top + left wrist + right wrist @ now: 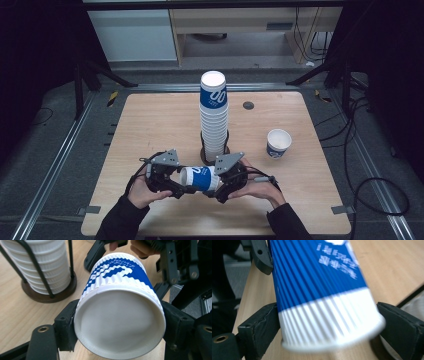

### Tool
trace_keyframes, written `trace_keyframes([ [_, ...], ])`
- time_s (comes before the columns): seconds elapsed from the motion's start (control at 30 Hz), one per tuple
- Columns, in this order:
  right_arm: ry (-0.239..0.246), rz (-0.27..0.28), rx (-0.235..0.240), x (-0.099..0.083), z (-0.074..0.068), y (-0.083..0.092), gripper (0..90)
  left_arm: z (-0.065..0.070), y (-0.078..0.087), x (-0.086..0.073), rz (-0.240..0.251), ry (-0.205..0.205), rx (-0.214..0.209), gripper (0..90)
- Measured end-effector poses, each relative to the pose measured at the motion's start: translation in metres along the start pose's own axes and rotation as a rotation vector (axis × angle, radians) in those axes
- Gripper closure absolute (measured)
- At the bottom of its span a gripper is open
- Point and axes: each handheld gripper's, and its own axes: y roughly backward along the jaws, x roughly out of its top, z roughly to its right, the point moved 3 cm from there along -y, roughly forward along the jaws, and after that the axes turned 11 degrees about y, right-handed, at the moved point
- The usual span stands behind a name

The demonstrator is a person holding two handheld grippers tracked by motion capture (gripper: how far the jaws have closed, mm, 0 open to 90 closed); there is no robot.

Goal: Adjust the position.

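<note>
Blue-and-white ribbed paper cup (pixel 199 178), sideways above near desk (pixel 150 120): left tongs (pixel 181 190) clamp its base, right tongs (pixel 214 191) its rim end. Light, crushable; grip gently.

Ribbed matt paper cup (pixel 120 315), pale wood-grain table (pixel 150 125), matt black plastic claw (pixel 120 325)

Black two-jaw grippers (pixel 186 189), grey three-cornered top plates, black cables, dark sleeves (pixel 117 224).

The ribbed paper cup (pixel 119 312) is white with blue wavy bands; the table (pixel 150 125) is pale woodgrain.
</note>
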Motion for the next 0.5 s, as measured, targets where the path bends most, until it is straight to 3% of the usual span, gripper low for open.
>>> trace_keyframes([
  [0.23, -0.089, 0.133, -0.04, 0.0, 0.013, 0.026, 6.8, -0.009, 0.014, 0.002, 0.113, 0.019, 0.0, 26.1],
  [0.5, -0.131, 0.183, -0.019, -0.004, 0.016, 0.032, 6.8, -0.008, 0.023, 0.004, 0.21, 0.009, -0.032, 26.0],
])
